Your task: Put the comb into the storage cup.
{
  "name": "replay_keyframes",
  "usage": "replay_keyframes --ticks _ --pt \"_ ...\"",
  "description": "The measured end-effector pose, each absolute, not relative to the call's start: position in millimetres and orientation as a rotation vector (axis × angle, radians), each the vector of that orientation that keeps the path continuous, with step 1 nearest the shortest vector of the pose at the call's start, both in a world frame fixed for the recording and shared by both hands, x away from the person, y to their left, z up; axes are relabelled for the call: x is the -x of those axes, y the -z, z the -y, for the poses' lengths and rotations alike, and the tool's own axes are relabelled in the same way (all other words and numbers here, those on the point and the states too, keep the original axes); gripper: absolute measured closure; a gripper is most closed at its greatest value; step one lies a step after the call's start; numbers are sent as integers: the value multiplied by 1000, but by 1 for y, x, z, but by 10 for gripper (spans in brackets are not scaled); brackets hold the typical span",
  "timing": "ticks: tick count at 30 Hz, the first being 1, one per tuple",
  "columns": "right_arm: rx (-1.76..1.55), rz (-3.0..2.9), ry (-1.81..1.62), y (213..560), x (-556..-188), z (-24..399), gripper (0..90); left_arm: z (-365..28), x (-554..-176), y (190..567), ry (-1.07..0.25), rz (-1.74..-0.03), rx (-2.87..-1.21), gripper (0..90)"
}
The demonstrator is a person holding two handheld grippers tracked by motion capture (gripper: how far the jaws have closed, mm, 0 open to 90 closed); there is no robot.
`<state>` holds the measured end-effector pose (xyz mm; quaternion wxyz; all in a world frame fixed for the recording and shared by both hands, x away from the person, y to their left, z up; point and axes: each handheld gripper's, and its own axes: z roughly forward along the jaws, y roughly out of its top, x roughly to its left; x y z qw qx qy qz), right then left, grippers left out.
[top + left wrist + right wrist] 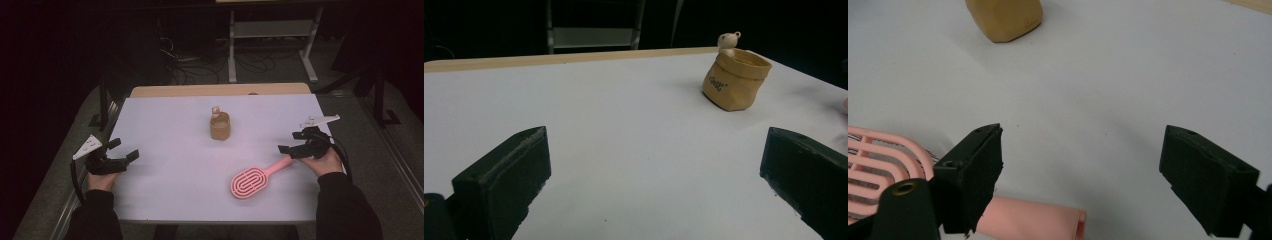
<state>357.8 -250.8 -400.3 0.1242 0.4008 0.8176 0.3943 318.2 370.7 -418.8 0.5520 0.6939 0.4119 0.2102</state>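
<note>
Just beside right tongs, pink brush, jaws apart

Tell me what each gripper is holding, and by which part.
Nothing is held. The left gripper is open over bare table; the right gripper is open above the pink brush, near its handle end, not closed on it.

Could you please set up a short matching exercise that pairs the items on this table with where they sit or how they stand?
Things:
1. pink hairbrush
2. tan pouch
3. left hand-held gripper
4. right hand-held gripper

Places or states:
A. upright near the table's middle, small bear figure at its rim
B. open, by the table's left edge, away from both objects
C. lying flat, handle pointing to the right edge
D. open, just above the brush handle's end

Pairs: 1-C, 2-A, 3-B, 4-D
</note>
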Motion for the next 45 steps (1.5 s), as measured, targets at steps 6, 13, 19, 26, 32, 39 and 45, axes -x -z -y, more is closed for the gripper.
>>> replay_keyframes --ticks 6,13,19,26,32,39,45 --pt "-1173 -2409 -1145 404 -360 248 210 -371 -319 419 -497 -973 -1645 0" --pt "-1177 -2437 -1114 410 -362 243 286 -371 -319 419 -497 -975 -1646 0" --pt "-1173 -2468 -1080 416 -363 238 335 -371 -319 419 -495 -975 -1646 0" --pt "-1170 -2490 -1015 422 -363 232 456 -371 -319 420 -497 -980 -1644 0" --pt "-1170 -2504 -990 425 -361 229 550 -371 -319 420 -495 -982 -1646 0" --pt "-1156 -2523 -935 431 -358 225 708 -371 -320 420 -492 -982 -1651 0" --pt "-1145 -2532 -918 431 -352 227 770 -371 -319 420 -493 -985 -1651 0"
